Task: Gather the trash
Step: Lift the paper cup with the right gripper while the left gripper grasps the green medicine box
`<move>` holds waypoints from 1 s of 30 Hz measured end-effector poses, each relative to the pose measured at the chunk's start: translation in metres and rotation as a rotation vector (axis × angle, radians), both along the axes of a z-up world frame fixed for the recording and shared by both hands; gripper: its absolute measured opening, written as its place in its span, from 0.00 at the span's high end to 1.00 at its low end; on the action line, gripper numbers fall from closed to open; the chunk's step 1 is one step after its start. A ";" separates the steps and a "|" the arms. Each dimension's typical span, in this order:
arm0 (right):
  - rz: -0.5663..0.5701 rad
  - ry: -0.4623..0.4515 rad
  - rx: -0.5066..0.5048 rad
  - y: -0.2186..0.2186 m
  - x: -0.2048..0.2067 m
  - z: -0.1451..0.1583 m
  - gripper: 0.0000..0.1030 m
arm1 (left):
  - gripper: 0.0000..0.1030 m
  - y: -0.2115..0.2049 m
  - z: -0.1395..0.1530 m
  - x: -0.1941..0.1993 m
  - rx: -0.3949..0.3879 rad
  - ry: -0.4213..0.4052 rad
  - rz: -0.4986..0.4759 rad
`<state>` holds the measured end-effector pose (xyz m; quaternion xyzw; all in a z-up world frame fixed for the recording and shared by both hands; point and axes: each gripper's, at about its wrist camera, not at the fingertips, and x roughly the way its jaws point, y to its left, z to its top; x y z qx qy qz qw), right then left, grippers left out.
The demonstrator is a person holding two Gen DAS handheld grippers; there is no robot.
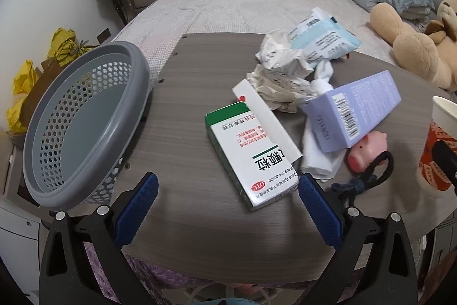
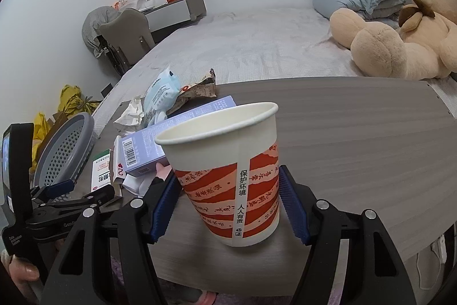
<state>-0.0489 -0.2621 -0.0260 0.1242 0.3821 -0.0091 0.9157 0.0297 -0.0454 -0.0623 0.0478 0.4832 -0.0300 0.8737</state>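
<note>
Your right gripper [image 2: 230, 202] has its jaws clamped on the red-and-white paper cup [image 2: 225, 176], blue pads pressed to both sides of the lower body. The cup is upright, seemingly just off the grey wood-grain bench [image 2: 357, 150], near its front edge. Your left gripper [image 1: 228, 207] has its jaws apart and empty, above the front edge with the green-and-white medicine box [image 1: 251, 153] just ahead of them.

The grey perforated plastic basket [image 1: 82, 122] sits tilted at the bench's left edge, mouth facing the pile. It looks empty.

Likely step: carry the cup across to the basket. Keep the squeeze light, since paper walls crush easily. Lift clear of the pale purple carton [image 1: 354, 107] and crumpled printed paper [image 1: 281, 70] mid-bench so you don't drag them. Your left gripper stands between cup and basket, so route over or behind it. Release only once the cup is past the basket rim. The tilted basket may shift if bumped.
</note>
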 end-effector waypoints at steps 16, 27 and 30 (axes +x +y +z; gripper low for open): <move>0.013 -0.003 0.011 0.005 0.000 0.001 0.37 | 0.06 0.044 0.003 -0.006 0.018 -0.016 0.070; 0.000 0.003 0.015 0.002 0.001 0.000 0.37 | 0.06 0.029 -0.002 0.017 0.024 -0.020 0.043; 0.001 0.005 0.015 0.002 0.001 0.000 0.37 | 0.06 0.029 -0.004 0.023 0.026 -0.027 0.049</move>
